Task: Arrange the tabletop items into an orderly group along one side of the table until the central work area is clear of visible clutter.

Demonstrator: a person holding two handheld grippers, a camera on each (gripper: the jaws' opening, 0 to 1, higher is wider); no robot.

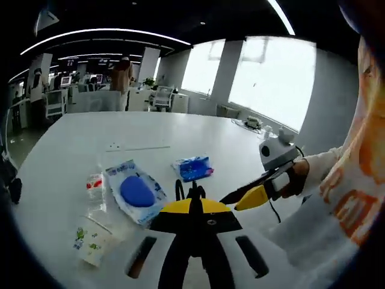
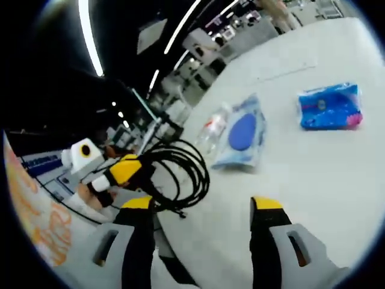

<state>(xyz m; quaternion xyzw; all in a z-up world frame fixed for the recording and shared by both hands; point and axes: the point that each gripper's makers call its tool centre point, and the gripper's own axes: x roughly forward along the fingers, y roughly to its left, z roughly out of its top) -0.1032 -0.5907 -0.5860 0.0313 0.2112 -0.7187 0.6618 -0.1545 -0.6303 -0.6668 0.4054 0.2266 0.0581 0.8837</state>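
A: Start at the fingers. The right gripper [image 2: 201, 208] has its two yellow-tipped fingers [image 2: 266, 203] spread wide with nothing between them; bare white worktop [image 2: 325, 174] shows through the gap.

B: And the left gripper [image 1: 191, 195]?

A: In the left gripper view its fingers look drawn together to a narrow point with black cable loops at the tip. I can't tell whether they pinch the cable or merely sit behind it. In the right gripper view a coil of black cable [image 2: 180, 174] hangs over the near edge of the worktop, beside the other gripper and the hand holding it.

B: Where are the things to tidy?

A: Spread across the near half of the worktop. A clear pouch with a blue pad [image 1: 137, 191] lies just beyond the left fingers, a small packet with red print [image 1: 94, 183] beside it, a green-printed packet [image 1: 90, 239] closer to the near edge, and a blue tissue pack [image 1: 193, 168] further in, apart from the rest.

B: Risks?

A: I'd judge the cable the main one: swinging either gripper could drag it through the light packets and scatter them. The slick pouch may also slide away instead of being gripped, and the green-printed packet sits close enough to the edge to be nudged off.
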